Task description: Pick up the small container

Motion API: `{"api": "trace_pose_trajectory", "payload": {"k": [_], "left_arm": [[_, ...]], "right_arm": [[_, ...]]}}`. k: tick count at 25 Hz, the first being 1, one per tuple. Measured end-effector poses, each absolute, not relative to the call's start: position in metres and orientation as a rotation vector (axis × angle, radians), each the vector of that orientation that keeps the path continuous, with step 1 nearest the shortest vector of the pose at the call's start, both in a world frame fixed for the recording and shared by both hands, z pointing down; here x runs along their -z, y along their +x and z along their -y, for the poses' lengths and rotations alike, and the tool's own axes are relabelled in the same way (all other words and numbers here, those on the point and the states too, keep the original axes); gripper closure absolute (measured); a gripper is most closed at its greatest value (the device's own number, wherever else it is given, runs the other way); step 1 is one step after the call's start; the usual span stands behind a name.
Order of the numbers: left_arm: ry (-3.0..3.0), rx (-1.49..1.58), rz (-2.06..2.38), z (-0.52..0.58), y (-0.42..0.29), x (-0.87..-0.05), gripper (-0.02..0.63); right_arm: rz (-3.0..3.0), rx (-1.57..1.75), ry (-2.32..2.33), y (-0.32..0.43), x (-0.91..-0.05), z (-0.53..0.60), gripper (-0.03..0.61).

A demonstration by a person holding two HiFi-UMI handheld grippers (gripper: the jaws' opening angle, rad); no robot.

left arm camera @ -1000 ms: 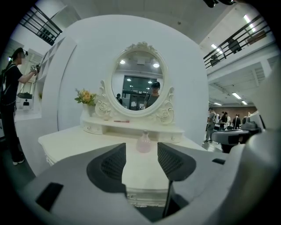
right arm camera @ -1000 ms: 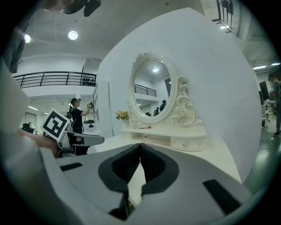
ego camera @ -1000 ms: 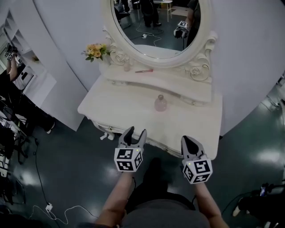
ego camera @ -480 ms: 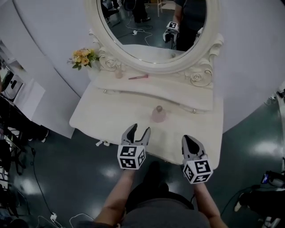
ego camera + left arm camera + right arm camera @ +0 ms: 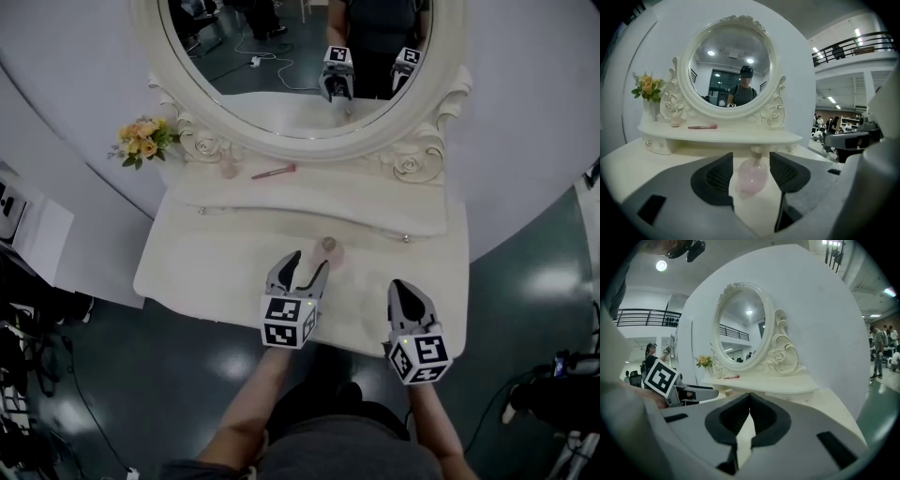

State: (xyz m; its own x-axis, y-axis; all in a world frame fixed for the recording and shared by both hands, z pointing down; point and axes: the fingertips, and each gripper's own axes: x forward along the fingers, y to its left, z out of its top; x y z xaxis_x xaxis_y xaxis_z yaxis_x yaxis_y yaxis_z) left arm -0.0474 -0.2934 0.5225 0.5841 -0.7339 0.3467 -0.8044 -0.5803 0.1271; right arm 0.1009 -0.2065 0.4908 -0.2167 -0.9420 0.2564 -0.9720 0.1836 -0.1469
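Below mirror, on vanity top: left gripper now pushed in from front edge, jaws spread wide either side of small container, no pad touching yet. Approach looks done; squeeze likely next. Right gripper clamped on nothing, farther from mirror, idle. Left gripper view shows clear gaps flanking container; head view has jaws crowding it, contact unreadable there.

White dressing table with ornate oval mirror; yellow-orange flowers and pink stick on its shelf.
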Motion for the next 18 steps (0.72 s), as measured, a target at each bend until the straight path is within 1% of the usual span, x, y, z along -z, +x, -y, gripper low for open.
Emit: {"api": "trace_pose_trajectory", "payload": {"k": [18], "left_arm": [[2.630, -0.482, 1.020, 0.334, 0.006, -0.553, 0.382]], "right_arm": [[2.145, -0.497, 2.077, 0.122, -0.503, 0.225, 0.575]]}}
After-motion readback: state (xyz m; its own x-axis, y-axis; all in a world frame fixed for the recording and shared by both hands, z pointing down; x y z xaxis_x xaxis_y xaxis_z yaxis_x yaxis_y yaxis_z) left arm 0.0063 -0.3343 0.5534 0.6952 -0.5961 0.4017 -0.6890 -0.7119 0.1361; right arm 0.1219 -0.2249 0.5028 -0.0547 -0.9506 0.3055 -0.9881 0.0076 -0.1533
